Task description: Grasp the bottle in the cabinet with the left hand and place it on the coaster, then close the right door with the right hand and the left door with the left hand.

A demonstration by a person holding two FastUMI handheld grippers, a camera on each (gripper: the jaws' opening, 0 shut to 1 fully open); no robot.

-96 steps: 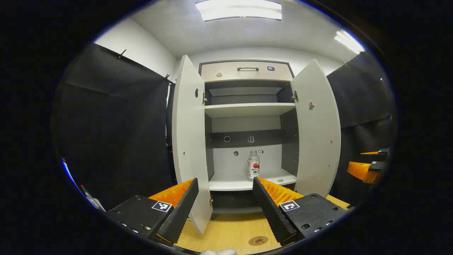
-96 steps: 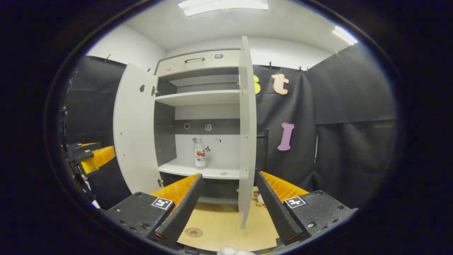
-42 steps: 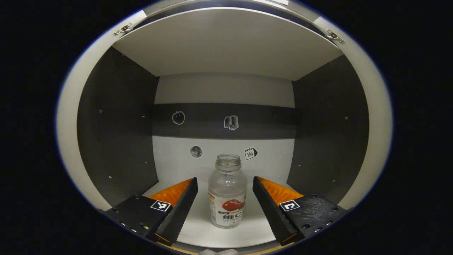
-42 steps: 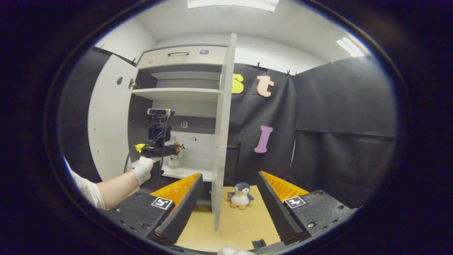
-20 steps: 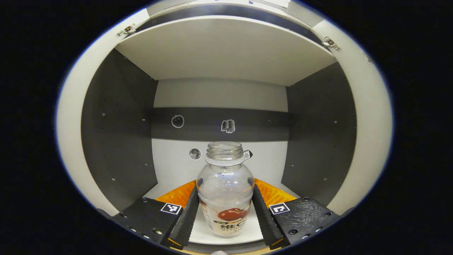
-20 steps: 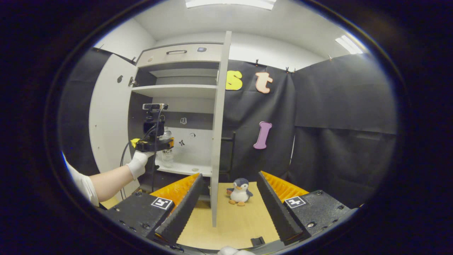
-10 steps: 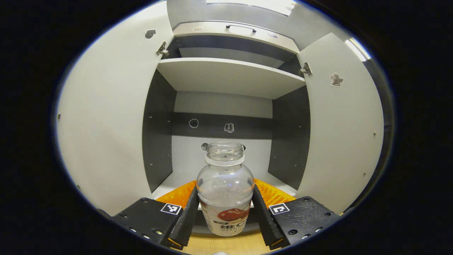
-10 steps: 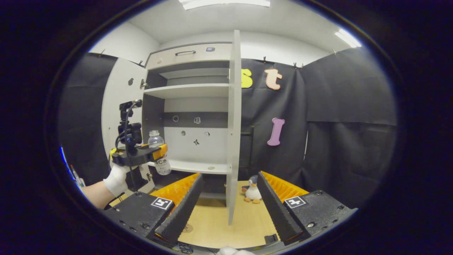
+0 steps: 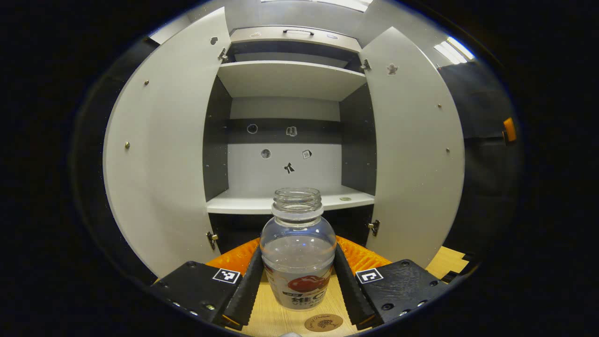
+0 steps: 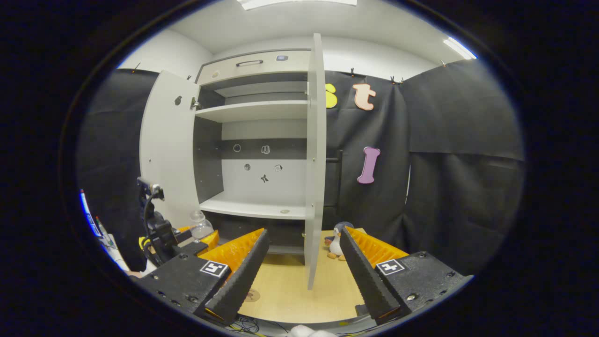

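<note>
Two fingers of the left hand-held gripper (image 9: 297, 276) are pressing on either side of the bottle (image 9: 298, 248), clamping it upright and carrying it clear of the cabinet (image 9: 290, 79), above the wooden counter (image 9: 271, 318). The step in hand is, by my reading, the placing: the coaster (image 9: 323, 322) is lying on the counter just below and slightly to the right of the bottle's base, so the next move is calling for a small shift toward it and a straight lowering until the base is sitting flat on the disc, then a release. The bottle has no cap, so keeping it upright is mattering. Both doors are standing open; the left door (image 9: 159, 150) and the right door (image 9: 412, 150) are flanking the bottle on either side, leaving open room between them for the descent. In the right gripper view, the right hand-held gripper (image 10: 302, 276) is waiting with its fingers spread apart and nothing between them, the free edge of the right door (image 10: 315, 164) standing just ahead of it, and a toy penguin (image 10: 336, 239) is sitting on the counter beyond that door, near the path of its swing.
</note>
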